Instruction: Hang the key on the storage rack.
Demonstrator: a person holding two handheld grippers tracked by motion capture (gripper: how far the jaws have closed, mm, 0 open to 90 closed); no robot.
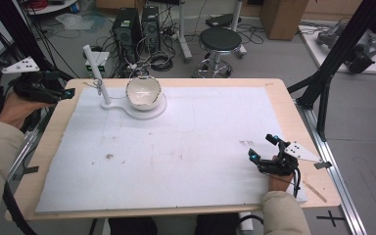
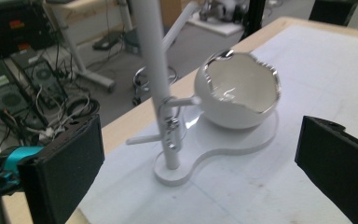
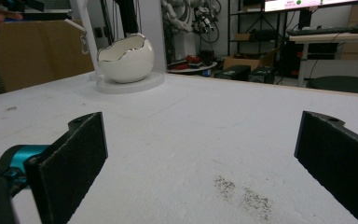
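Item: white egg-shaped ceramic bowl [image 1: 143, 92] with a jagged, silver-edged rim, open side up. It sits on the round end of a flat white keyhole-shaped base plate [image 1: 157, 110], at the far left part of the counter [image 1: 54, 128]. In the left claw view the bowl [image 2: 237, 95] leans a little on the plate [image 2: 242, 145]; in the right claw view it [image 3: 126, 58] stands far off, beyond open sheet.

Item: white upright post [image 1: 97, 75], rising tilted from the narrow end of the same plate, just beside the bowl. Short pegs stick out from the post [image 2: 157, 79]. A small silver metal clasp [image 2: 171, 127] hangs on one peg, against the post and apart from the bowl.

Item: left claw [image 1: 67, 93], held in a hand [image 1: 14, 108] beyond the counter's left edge, near the post but clear of it. Jaws released, spread wide, nothing between them; the left claw view looks past them at post, clasp and bowl.

Item: right claw [image 1: 263, 147], held in a hand [image 1: 275, 180] at the near right corner of the counter, well apart from the bowl. Jaws released and wide, nothing between them.

Surface: white foam sheet [image 1: 186, 147] covering most of the light wooden counter, scuffed, with a dark speckled smudge [image 3: 244, 196] just ahead of the right claw.

Surroundings: black round stool [image 1: 220, 41] and two black computer towers [image 1: 136, 30] on the floor behind the counter, amid loose cables.
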